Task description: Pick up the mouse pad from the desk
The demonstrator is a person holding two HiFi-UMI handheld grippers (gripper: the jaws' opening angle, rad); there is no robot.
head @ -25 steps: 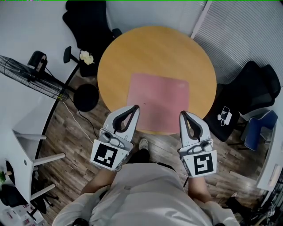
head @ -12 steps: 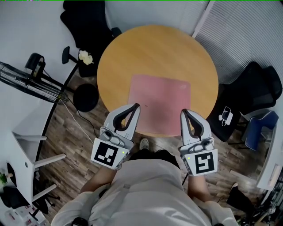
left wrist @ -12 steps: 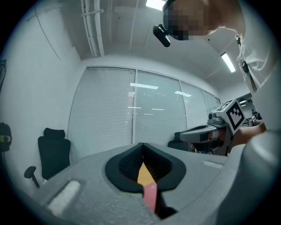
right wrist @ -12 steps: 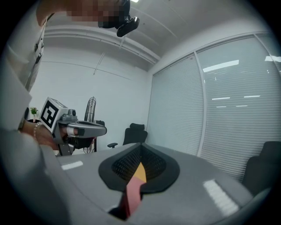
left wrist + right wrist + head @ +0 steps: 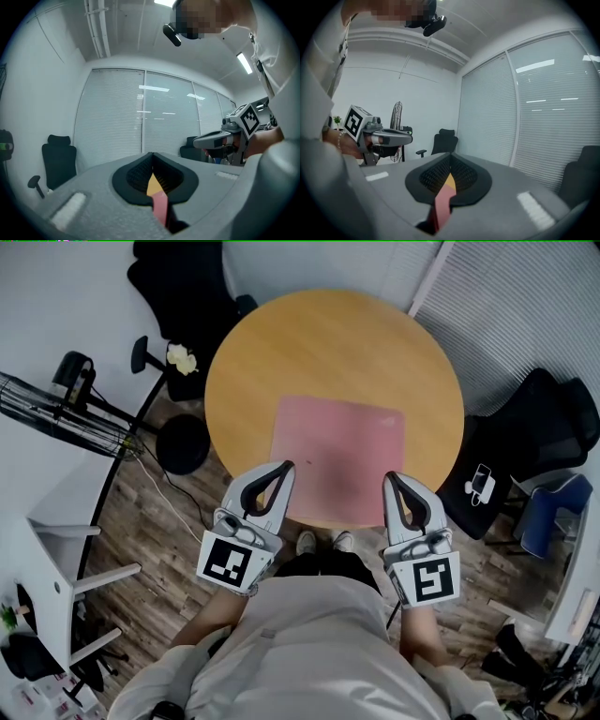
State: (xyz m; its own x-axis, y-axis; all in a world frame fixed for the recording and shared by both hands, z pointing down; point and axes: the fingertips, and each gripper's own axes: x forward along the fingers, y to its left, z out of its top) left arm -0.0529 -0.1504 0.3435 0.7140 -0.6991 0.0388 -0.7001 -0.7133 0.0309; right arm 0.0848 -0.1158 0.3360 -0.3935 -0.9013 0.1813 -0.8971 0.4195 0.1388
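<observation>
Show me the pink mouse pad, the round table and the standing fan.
mouse pad [image 5: 337, 451], head view, its pink middle
round table [image 5: 328, 343], head view, bare wooden top
fan [image 5: 66, 413], head view, wire cage

Wood floor [image 5: 131, 532], blinds [image 5: 525, 315], blk chair [image 5: 539, 432].

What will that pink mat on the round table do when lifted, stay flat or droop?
The pink mat lies thin and flat on the round table, so it probably droops if lifted by one edge. It looks light for its area. Lying so flush, its edge may be hard to get under.
</observation>
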